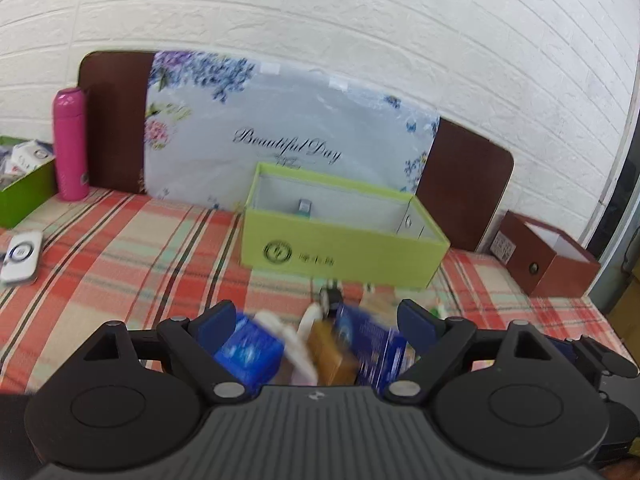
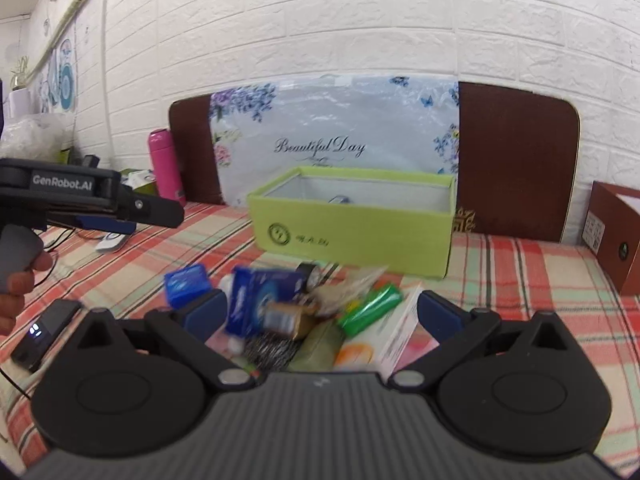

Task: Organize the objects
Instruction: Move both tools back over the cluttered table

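Note:
A pile of small items lies on the plaid cloth before an open light-green box (image 1: 344, 248), which also shows in the right wrist view (image 2: 352, 236). The pile holds a small blue box (image 2: 187, 285), a larger blue box (image 2: 260, 296), a brown can (image 2: 286, 318), a green tube (image 2: 370, 308) and a white-orange carton (image 2: 384, 344). My left gripper (image 1: 316, 324) is open, hovering over the blue box (image 1: 248, 352) and brown item (image 1: 332, 354). My right gripper (image 2: 320, 316) is open above the pile. The left gripper also shows from the side in the right wrist view (image 2: 132, 210).
A pink bottle (image 1: 71, 144) and a dark-green box (image 1: 24, 192) stand at the left. A white device (image 1: 20, 256) lies on the cloth. A brown box (image 1: 548, 256) stands at the right. A floral board (image 1: 288, 140) leans on the brick wall. A black device (image 2: 44, 334) lies left.

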`<state>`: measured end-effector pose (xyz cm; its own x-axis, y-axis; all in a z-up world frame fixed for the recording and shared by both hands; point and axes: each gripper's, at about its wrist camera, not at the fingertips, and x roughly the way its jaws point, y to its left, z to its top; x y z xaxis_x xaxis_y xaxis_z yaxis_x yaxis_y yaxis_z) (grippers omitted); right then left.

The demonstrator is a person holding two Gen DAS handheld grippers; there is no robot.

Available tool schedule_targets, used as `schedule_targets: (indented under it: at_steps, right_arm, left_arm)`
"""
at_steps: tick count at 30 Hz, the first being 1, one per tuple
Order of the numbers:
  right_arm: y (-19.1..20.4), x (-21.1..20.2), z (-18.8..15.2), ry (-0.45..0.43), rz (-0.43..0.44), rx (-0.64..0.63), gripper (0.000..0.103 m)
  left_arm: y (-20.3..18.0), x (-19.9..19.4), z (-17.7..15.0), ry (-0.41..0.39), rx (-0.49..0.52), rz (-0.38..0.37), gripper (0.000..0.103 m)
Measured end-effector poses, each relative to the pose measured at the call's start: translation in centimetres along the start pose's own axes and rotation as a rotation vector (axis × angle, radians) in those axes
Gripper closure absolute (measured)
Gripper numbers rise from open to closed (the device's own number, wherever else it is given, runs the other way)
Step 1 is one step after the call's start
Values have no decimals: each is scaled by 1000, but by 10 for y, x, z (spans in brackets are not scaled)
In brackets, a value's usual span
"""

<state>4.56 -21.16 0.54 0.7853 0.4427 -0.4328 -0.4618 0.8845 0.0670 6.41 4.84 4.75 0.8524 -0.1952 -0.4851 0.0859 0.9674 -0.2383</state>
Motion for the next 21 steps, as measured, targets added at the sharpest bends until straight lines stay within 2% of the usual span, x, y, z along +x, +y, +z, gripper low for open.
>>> schedule_targets:
  at_steps: [3, 7, 9, 10, 11, 17, 21]
  right_arm:
    - [12, -10, -17, 22, 52, 5, 0]
    - [25, -12, -36, 42, 112, -31, 0]
    - [30, -10, -44, 63, 136, -60, 5]
    - [32, -7, -48, 80, 150, -77, 14]
    - [34, -4, -51, 99, 159, -95, 17]
    - [39, 25, -61, 159, 195, -270, 18]
    - [37, 50, -61, 198, 224, -314, 18]
  left_arm:
    - [4, -6, -20, 48, -7, 2, 12]
    - [5, -11, -42, 103, -5, -31, 12]
    - [5, -12, -49, 118, 7, -55, 12]
    - [4, -13, -53, 127, 17, -63, 12]
    - [3, -12, -55, 137, 27, -69, 12]
    - [1, -13, -62, 156, 57, -94, 12]
    - [-2, -8, -61, 160, 71, -118, 12]
